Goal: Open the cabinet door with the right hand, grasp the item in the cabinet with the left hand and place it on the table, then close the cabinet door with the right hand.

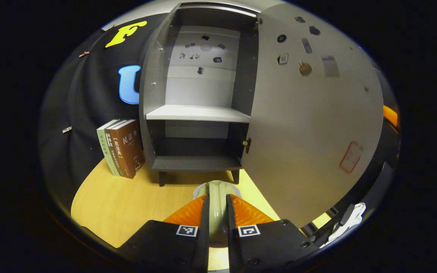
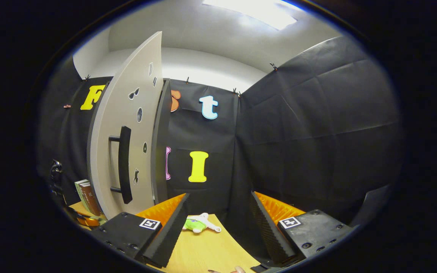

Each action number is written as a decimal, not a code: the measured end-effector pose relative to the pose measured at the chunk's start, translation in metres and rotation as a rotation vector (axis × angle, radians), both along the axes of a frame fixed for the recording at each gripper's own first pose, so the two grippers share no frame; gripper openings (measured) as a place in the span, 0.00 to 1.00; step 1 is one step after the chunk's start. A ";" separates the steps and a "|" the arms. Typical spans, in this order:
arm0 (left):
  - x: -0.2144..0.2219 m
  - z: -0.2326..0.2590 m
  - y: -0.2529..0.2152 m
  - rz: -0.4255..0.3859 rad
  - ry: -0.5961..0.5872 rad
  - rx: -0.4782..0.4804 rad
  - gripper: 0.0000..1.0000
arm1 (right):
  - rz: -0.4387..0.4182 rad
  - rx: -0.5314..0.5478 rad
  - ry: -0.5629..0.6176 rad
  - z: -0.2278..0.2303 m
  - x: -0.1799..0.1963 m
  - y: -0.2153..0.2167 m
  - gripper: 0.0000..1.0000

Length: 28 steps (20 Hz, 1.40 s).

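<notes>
Left gripper view: tongs (image 1: 217, 223) clamp, seemingly, a cup (image 1: 217, 197).

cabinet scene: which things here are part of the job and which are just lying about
Part of the job:
cabinet
cabinet door, open
door handle
pale green item held in the left hand-held gripper
table

Lying about:
books
plush toy

The cabinet (image 1: 197, 113) stands on the table (image 1: 120, 204), books (image 1: 121, 151) just left of it, its door (image 1: 309, 125) swung open right
</notes>
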<state>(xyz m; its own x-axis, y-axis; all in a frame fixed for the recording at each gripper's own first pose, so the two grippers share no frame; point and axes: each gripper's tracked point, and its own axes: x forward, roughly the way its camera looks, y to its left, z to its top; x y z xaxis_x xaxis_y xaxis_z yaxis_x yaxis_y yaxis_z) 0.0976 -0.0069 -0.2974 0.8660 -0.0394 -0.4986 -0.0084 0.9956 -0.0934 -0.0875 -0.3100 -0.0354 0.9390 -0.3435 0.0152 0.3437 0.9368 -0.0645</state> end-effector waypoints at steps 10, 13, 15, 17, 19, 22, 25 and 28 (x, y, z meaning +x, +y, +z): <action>-0.020 -0.129 -0.015 0.092 0.075 0.000 0.25 | 0.079 -0.001 0.130 -0.061 0.002 -0.010 0.98; -0.024 -0.155 -0.011 0.126 0.098 0.000 0.25 | 0.100 -0.005 0.143 -0.066 0.005 -0.014 0.98; -0.025 -0.171 -0.003 0.157 0.124 0.012 0.26 | 0.109 -0.003 0.160 -0.075 0.003 -0.017 0.98; -0.023 -0.180 0.004 0.179 0.132 0.011 0.27 | 0.120 0.000 0.180 -0.083 0.002 -0.018 0.98; -0.023 -0.187 0.009 0.193 0.136 0.009 0.27 | 0.125 0.001 0.203 -0.094 0.001 -0.020 0.98; -0.023 -0.192 0.009 0.177 0.147 0.010 0.28 | 0.129 0.018 0.229 -0.106 -0.001 -0.020 0.98; -0.024 -0.190 0.010 0.162 0.152 0.019 0.31 | 0.139 0.032 0.229 -0.106 0.001 -0.015 0.98; -0.026 -0.176 0.009 0.157 0.135 0.028 0.47 | 0.165 0.039 0.220 -0.096 0.003 -0.006 0.98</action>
